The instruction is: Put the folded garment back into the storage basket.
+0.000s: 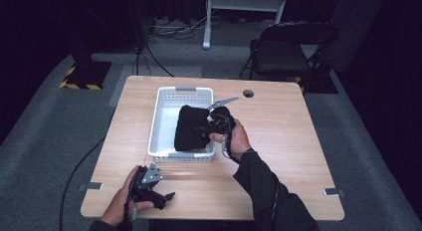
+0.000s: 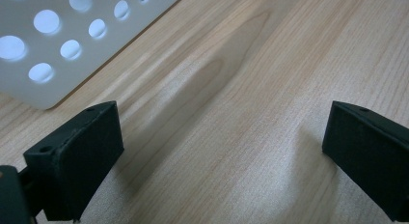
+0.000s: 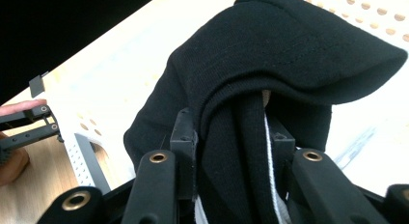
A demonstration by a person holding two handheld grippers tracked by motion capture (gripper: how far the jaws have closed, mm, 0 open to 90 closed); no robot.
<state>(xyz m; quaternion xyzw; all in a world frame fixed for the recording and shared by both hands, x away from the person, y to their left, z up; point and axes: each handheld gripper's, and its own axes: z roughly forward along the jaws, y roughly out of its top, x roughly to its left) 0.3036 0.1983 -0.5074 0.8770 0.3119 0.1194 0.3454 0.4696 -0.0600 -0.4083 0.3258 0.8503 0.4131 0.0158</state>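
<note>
A black folded garment (image 1: 193, 127) lies in the white perforated basket (image 1: 161, 111) at the table's middle. My right gripper (image 1: 217, 122) reaches over the basket's right wall and is shut on the garment (image 3: 270, 74); a thick fold with a white inner edge is pinched between its pads (image 3: 184, 137). My left gripper (image 1: 164, 197) rests low on the wooden table near the front left edge. Its jaws stand wide apart with only bare wood between its fingertips (image 2: 84, 156). A corner of the basket (image 2: 53, 45) lies just beyond them.
The wooden table (image 1: 278, 136) has a round cable hole (image 1: 248, 93) at the back. A black folding chair (image 1: 283, 52) stands behind the table on the grey floor. A cable trails off the table's left side.
</note>
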